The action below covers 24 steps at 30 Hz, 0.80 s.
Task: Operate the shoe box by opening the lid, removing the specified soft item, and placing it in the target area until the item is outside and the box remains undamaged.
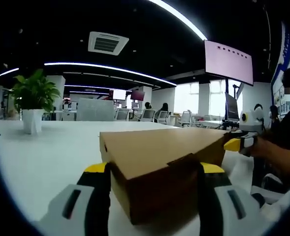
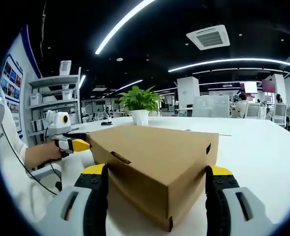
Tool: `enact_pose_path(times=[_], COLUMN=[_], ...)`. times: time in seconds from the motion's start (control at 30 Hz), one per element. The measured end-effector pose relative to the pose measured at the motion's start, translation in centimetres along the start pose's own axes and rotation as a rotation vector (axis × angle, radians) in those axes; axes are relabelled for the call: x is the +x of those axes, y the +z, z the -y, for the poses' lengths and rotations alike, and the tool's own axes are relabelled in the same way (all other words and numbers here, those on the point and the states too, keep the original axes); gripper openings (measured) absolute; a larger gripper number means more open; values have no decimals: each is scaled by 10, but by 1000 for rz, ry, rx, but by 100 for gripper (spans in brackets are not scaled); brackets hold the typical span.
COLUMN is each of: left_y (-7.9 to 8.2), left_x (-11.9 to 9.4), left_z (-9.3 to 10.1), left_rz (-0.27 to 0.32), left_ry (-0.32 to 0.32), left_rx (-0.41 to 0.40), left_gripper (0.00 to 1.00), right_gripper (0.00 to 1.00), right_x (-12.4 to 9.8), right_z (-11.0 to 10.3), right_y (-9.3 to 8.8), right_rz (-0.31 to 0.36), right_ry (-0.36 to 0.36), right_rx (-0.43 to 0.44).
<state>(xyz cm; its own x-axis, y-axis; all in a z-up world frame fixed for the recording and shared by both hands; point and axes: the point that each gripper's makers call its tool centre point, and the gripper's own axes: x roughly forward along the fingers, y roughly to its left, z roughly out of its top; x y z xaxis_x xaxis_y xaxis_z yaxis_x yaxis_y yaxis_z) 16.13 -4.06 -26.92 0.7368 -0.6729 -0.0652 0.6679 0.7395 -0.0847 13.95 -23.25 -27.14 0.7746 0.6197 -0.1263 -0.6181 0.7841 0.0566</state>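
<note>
A closed brown cardboard shoe box rests on the white surface, its lid down. In the left gripper view the left claw is spread wide with a corner of the box between its yellow-tipped jaws; whether the pads touch the cardboard cannot be told. In the right gripper view the right claw is likewise wide open, straddling another corner of the shoe box. The right claw appears at the box's far end in the left gripper view, held by a person's hand. A potted plant stands well apart on the surface.
</note>
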Motion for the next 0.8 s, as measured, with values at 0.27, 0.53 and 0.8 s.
enact_pose_path(times=[0.27, 0.53, 0.8], left_y=[-2, -8, -8], left_x=[5, 1, -14], left_z=[-2, -4, -9], left_rz=[22, -4, 9], left_ry=[10, 14, 32], left_rx=[22, 56, 34], left_gripper=[78, 76, 80], right_gripper=[82, 74, 76], right_x=[-2, -13, -27], right_z=[3, 4, 8], right_y=[-2, 1, -4], right_rz=[22, 43, 39], right_ry=[5, -1, 20], right_rx=[-9, -57, -5])
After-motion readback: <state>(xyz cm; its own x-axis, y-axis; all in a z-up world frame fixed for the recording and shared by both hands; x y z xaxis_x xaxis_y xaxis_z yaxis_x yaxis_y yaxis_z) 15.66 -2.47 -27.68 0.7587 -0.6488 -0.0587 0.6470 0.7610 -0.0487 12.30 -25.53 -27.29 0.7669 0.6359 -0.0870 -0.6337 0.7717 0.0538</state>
